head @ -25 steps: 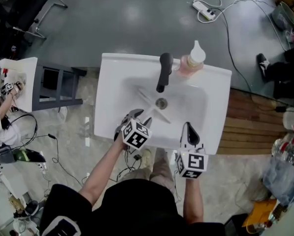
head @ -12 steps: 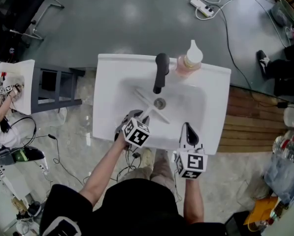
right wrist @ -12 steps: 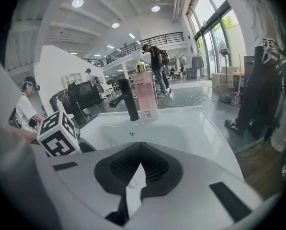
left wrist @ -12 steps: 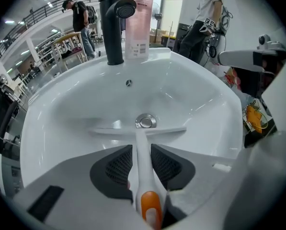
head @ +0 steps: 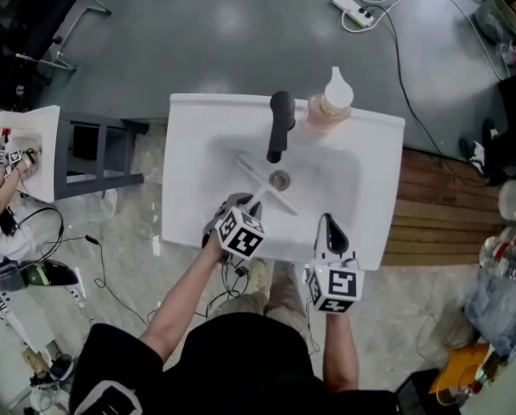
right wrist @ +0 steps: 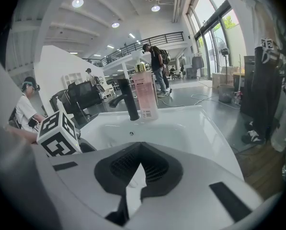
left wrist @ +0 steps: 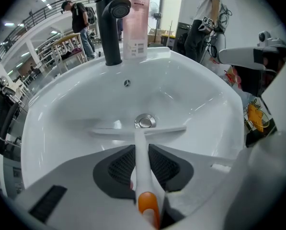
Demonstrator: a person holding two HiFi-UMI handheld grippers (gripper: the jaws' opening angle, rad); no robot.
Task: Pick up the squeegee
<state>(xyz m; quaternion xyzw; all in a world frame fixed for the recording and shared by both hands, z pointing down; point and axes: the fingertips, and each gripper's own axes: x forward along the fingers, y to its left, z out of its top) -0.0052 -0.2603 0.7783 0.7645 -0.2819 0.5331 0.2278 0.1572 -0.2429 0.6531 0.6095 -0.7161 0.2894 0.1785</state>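
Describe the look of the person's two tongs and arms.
The left tongs and right tongs each have pale grey bodies, dark ribbed pads and a white cube with black square markers. Black short sleeves, bare forearms. The left tongs have just been closing round the squeegee handle.

- A white sink (head: 188, 145) fills the middle, with a black tap (head: 281, 124) and a pink bottle (head: 331, 102) on its back rim.
- A white squeegee (head: 251, 168) lies in the basin, its blade slanting past the drain (head: 279, 180).
- The left gripper (head: 243, 202) points down into the basin. Its jaws have just been closing on the squeegee's handle, which lies between them.
- The right gripper (head: 329, 223) hangs over the front rim, jaws together.
- A grey stool (head: 98, 154) stands left of the sink, and wooden planks (head: 430, 223) lie to its right.
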